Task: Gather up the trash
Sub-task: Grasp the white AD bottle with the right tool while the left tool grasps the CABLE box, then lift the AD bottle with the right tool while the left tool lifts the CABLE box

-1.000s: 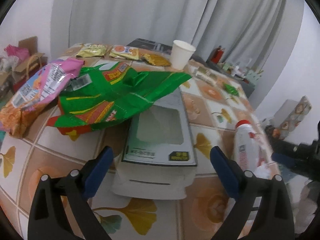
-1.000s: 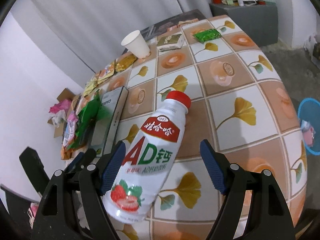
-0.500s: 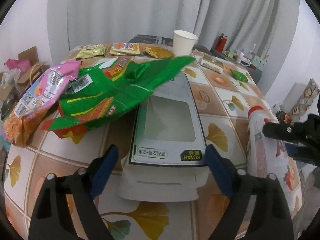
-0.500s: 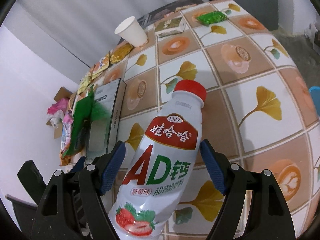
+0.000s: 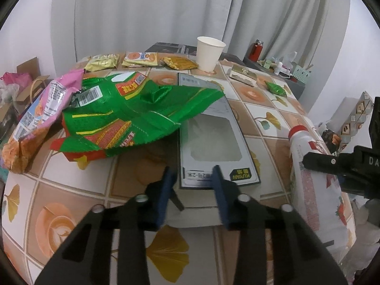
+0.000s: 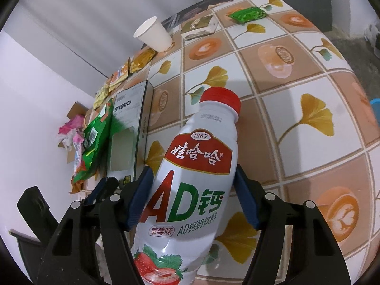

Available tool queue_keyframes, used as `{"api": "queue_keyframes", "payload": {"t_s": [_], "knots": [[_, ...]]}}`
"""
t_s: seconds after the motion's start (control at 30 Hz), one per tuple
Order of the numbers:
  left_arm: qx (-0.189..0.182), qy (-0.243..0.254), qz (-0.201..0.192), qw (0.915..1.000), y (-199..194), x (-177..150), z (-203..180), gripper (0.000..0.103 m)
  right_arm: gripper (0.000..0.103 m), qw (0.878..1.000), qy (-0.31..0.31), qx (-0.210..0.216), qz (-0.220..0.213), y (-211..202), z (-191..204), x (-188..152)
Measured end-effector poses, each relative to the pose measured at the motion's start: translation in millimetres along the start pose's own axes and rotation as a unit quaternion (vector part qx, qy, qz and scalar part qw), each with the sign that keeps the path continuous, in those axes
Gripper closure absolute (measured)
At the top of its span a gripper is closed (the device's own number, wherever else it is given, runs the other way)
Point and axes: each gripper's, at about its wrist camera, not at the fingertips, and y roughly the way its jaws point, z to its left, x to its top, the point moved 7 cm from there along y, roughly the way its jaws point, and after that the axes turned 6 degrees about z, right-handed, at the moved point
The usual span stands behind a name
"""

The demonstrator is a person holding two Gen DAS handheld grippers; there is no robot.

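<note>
White bottle (image 6: pixel 190 190) between right tool (image 6: pixel 192 197) pads

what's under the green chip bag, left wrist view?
The green chip bag drapes over the far left corner of the windowed cable box and overlaps the pink snack bag. Tablecloth shows beneath its near edge. Anything else under it is hidden.

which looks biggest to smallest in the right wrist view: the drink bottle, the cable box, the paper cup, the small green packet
1. Drink bottle, though it sits nearest the camera.
2. Cable box.
3. Paper cup and small green packet look about alike; both lie far off, so no ranking.
</note>
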Motion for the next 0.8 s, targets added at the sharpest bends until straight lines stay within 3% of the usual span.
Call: {"api": "queue_keyframes", "payload": {"t_s": [0.3, 0.47, 0.8], "knots": [[0.006, 0.037, -0.011, 0.9992, -3.9, 0.1, -16.8, 0.103, 0.04, 1.0, 0.016, -0.009, -0.015, -19.5, -28.4, -4.5], [0.0, 0.058, -0.014, 0.9982, -3.8, -3.1, -30.8, 0.103, 0.04, 0.999, 0.024, -0.014, -0.022, -29.9, -43.3, -7.3], [-0.062, 0.13, 0.0, 0.9896, -9.0, -24.4, -79.7, 0.103, 0.04, 0.999, 0.036, -0.019, -0.034, -47.6, -71.5, -10.0]]}}
